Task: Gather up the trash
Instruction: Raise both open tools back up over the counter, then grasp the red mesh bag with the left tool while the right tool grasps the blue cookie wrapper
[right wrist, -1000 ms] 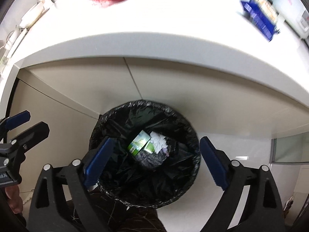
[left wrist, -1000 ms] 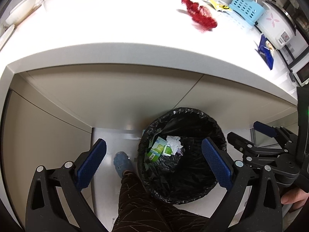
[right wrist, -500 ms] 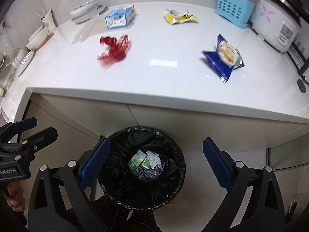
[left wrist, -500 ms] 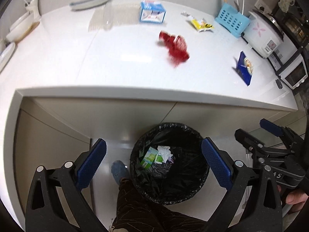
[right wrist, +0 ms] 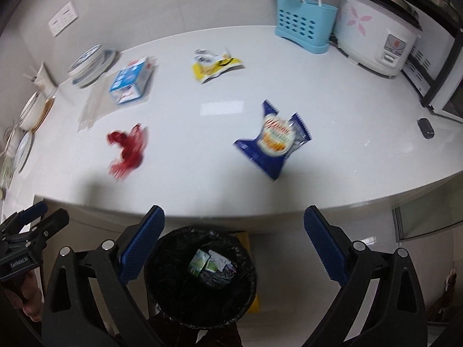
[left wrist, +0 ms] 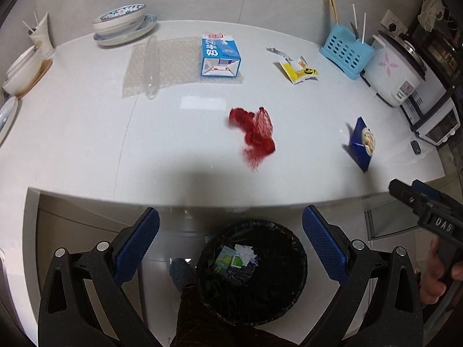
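Note:
A black-lined trash bin stands on the floor below the counter edge, holding a green carton and crumpled white paper. On the white counter lie a red mesh net, a blue snack packet, a yellow wrapper and a blue milk carton. My left gripper hangs open and empty above the bin. My right gripper is also open and empty, above the bin's right side.
Stacked bowls and plates sit at the counter's back left, a clear plastic sheet beside the carton. A blue utensil holder and a rice cooker stand at the right. A person's leg and shoe are beside the bin.
Both grippers have risen and tilted up from close over the bin, so the counter top and its litter have come into view. Both stay open and empty.

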### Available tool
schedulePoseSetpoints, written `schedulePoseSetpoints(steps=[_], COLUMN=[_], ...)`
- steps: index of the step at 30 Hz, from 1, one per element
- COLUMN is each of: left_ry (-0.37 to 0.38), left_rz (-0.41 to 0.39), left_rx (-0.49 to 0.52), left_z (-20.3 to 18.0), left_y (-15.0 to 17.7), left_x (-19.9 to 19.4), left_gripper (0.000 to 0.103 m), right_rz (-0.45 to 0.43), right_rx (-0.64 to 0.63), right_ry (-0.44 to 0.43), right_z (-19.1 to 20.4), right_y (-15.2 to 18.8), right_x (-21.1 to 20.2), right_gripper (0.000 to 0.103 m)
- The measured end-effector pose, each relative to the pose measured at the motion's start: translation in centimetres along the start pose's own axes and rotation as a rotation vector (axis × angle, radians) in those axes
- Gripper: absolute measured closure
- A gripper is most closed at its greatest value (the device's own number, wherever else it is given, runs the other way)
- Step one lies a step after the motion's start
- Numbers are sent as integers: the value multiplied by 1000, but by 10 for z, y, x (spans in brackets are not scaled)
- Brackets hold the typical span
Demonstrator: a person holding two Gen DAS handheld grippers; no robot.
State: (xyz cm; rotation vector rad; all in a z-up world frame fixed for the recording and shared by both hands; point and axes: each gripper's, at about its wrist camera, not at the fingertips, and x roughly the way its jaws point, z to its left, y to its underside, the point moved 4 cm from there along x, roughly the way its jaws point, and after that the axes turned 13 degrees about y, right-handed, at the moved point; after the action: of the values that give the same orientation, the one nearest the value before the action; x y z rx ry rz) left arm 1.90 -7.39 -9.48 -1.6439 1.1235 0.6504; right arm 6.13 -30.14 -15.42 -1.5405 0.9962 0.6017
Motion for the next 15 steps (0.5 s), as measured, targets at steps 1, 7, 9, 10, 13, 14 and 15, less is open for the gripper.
schedulePoseSetpoints(steps=[1,7,9,10,13,14,15], left_ry=[2,6,15,19,23,24,24], left_rz=[3,49,70,78,104,113,127], left_rx=[1,0,-7,-7,-9,-11,-13], left_z=[1,5,6,6,8,9,9], left_y=[-6,-40,-50,-55,-64,-66,-70], left_x=[4,36,48,54,70,75,81], left_gripper=[6,6,7,7,8,8,8], right_rz=[8,110,135,145,180,195,208], right_rx=[16,126,151,162,192,199,210], right_ry=[18,38,50,51,49,47,43], right_z=[-6,-35,-42,-44,-47,-46,-45], right_y=[-9,-37,-46,-49,-59,-63,-66], right_x=[6,45,56,60,72,77,83], right_gripper=[10,10,10,10,10,10,10])
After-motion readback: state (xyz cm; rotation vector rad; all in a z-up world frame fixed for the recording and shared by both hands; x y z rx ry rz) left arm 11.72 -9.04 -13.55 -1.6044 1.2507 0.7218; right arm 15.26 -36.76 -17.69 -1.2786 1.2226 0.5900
